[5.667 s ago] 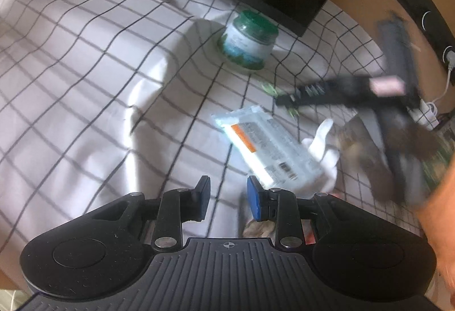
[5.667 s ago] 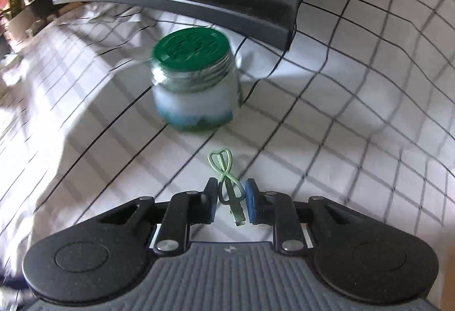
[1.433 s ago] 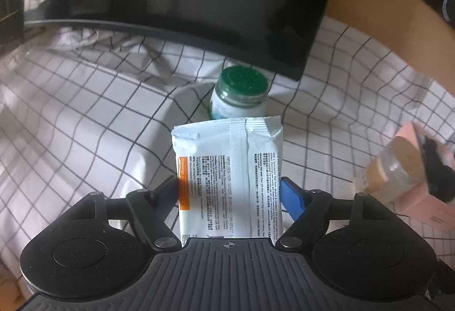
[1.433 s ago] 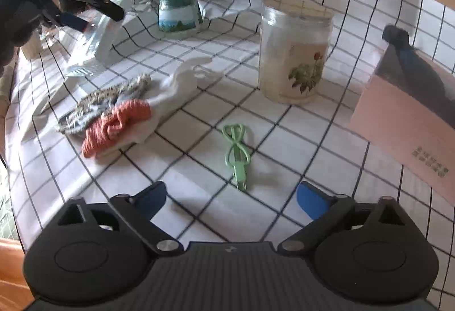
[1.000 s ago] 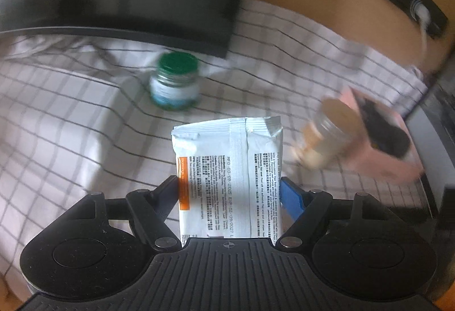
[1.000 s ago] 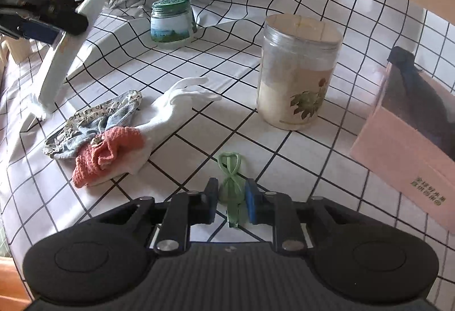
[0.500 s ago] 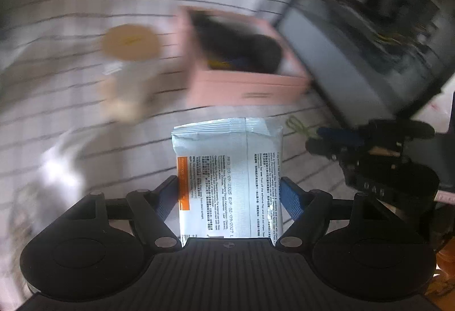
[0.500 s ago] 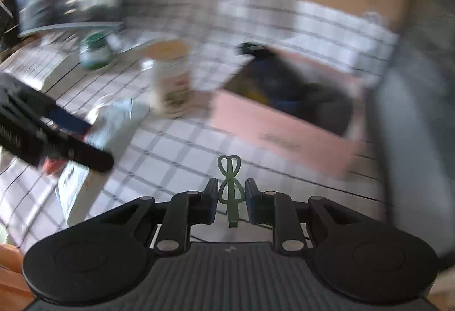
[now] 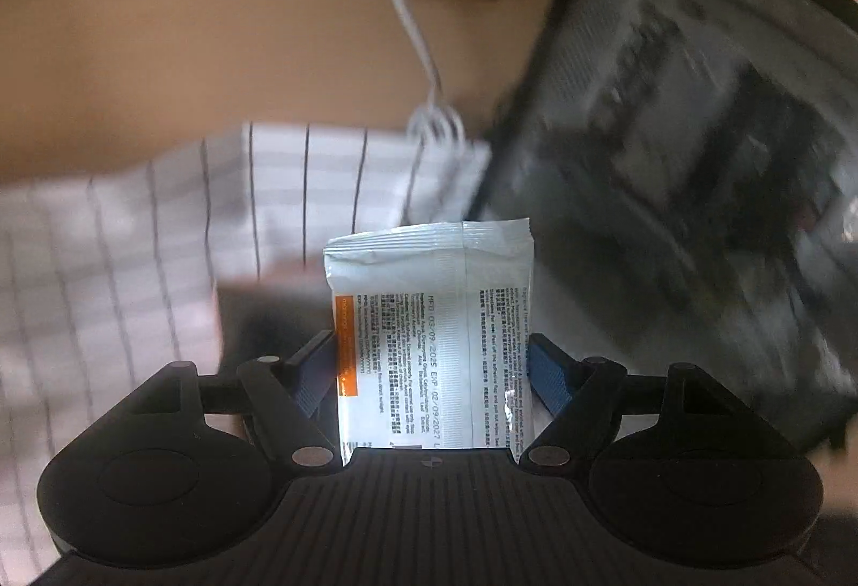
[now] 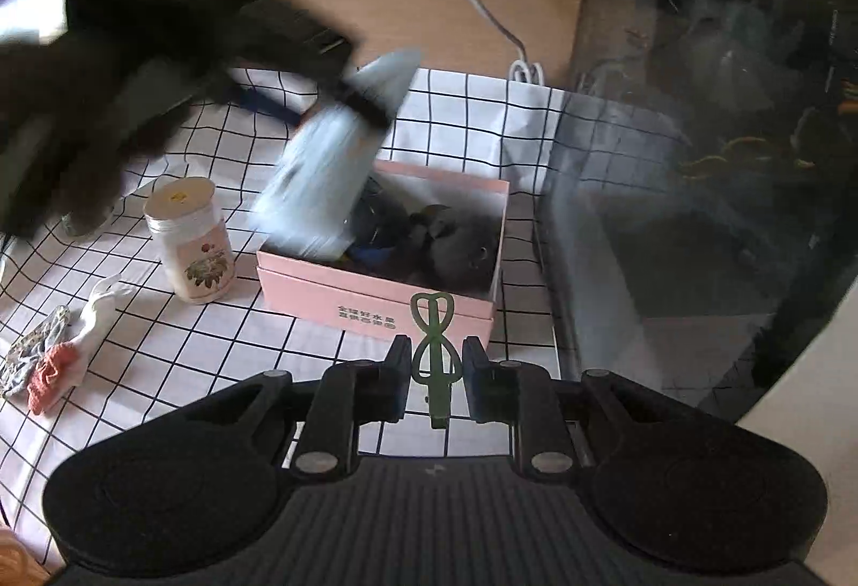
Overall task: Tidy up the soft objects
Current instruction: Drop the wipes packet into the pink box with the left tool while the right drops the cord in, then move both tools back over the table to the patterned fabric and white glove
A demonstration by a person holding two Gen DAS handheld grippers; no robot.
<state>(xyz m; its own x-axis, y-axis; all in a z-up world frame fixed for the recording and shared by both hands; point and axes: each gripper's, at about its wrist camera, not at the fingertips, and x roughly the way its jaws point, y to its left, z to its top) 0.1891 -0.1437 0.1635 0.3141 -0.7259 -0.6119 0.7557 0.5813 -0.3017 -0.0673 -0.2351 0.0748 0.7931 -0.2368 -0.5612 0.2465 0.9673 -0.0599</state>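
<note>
- Checked white cloth (image 10: 177, 350) with black grid lines covers the table in the right wrist view.
- At the far left edge of that cloth lie a patterned grey sock (image 10: 32, 350), an orange knitted piece (image 10: 51, 371) and a white glove (image 10: 99, 302), bunched together and touching.
- Just right of them stands an upright white jar (image 10: 190, 243) with a flower print and a pale lid.
- Above the jar, the left gripper (image 9: 431, 361) appears in the right wrist view as a dark blur; in its own view its jaws are clamped on a white wipes packet (image 9: 434, 345) with an orange stripe, the packet standing upright between the blue pads.
- In the right wrist view the packet (image 10: 327, 173) hangs tilted over the left end of the pink box (image 10: 375, 302), its lower end at the rim; blur hides whether it touches.
- The box is open and holds dark soft things (image 10: 456, 243).
- Near the box's front wall, the right gripper (image 10: 433, 371) has its jaws narrowed onto a green looped tie (image 10: 433, 345), held upright.
- A dark glass tank (image 10: 697, 157) stands at the right, beside the box.
</note>
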